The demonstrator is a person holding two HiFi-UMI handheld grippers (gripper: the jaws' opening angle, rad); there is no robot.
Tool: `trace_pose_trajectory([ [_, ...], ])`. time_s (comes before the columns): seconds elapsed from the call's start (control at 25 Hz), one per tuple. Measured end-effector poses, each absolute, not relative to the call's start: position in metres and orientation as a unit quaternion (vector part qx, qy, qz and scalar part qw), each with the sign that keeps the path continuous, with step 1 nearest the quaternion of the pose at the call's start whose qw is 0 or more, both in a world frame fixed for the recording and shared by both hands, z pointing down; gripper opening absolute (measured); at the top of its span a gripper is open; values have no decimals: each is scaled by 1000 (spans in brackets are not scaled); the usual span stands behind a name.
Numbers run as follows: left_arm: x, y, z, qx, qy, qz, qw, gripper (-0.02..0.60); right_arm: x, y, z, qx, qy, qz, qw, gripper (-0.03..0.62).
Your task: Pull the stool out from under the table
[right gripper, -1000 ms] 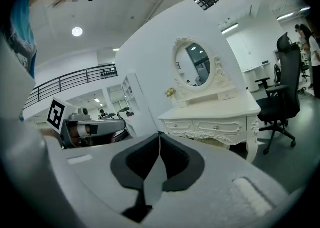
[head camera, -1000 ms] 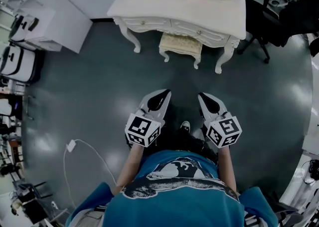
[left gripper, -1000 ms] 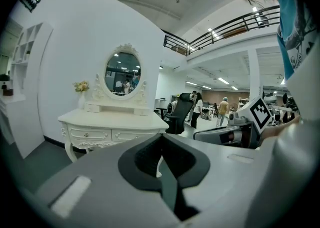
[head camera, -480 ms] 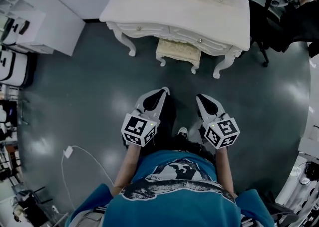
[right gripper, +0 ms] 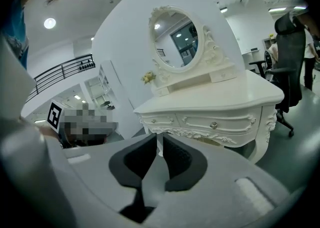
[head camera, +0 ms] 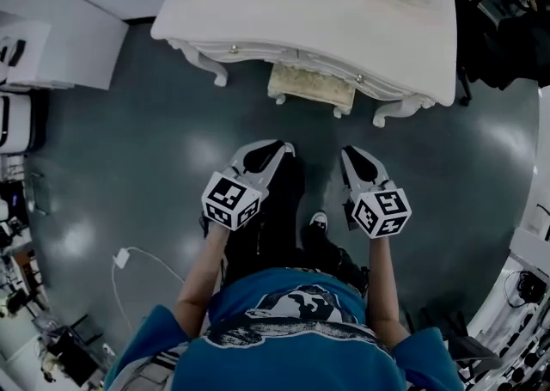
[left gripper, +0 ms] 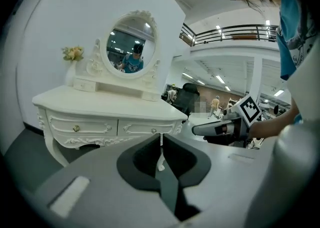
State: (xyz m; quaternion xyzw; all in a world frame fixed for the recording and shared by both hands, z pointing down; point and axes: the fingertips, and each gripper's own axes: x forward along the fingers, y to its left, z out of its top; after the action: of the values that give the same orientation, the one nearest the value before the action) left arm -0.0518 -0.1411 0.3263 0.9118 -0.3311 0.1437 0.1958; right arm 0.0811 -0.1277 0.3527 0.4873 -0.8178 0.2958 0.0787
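Table [head camera: 326, 20] and stool [head camera: 309, 87] nearer

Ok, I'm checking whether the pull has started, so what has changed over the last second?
The person has stepped up to the table, which now looks nearer in the head view. The left gripper and right gripper came forward with them. The right gripper's jaws have just been opening slightly, with nothing between them. Nothing was taken hold of. The stool stays tucked under the table, untouched, and the left jaws stay about shut.

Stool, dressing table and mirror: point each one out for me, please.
stool [head camera: 309, 86], head view, on its cushioned seat.
dressing table [head camera: 344, 28], head view, on its bare top.
mirror [left gripper: 129, 50], left gripper view, on its glass.
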Motion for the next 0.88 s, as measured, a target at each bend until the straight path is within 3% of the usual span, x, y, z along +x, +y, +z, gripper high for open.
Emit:
trace_pose_trajectory([
  [0.32, -76, -196, 411, 915, -296, 180, 210, 69, 98, -187, 446, 517, -779, 338, 112, 67],
  [0.68, -94, -257, 503, 898, -300, 200, 251, 88, 128, -223, 547, 554, -719, 411, 91, 85],
  [0.88, -103, -284, 560, 886, -303, 238, 257, 123, 146, -241, 595, 558, -692, 454, 58, 127],
])
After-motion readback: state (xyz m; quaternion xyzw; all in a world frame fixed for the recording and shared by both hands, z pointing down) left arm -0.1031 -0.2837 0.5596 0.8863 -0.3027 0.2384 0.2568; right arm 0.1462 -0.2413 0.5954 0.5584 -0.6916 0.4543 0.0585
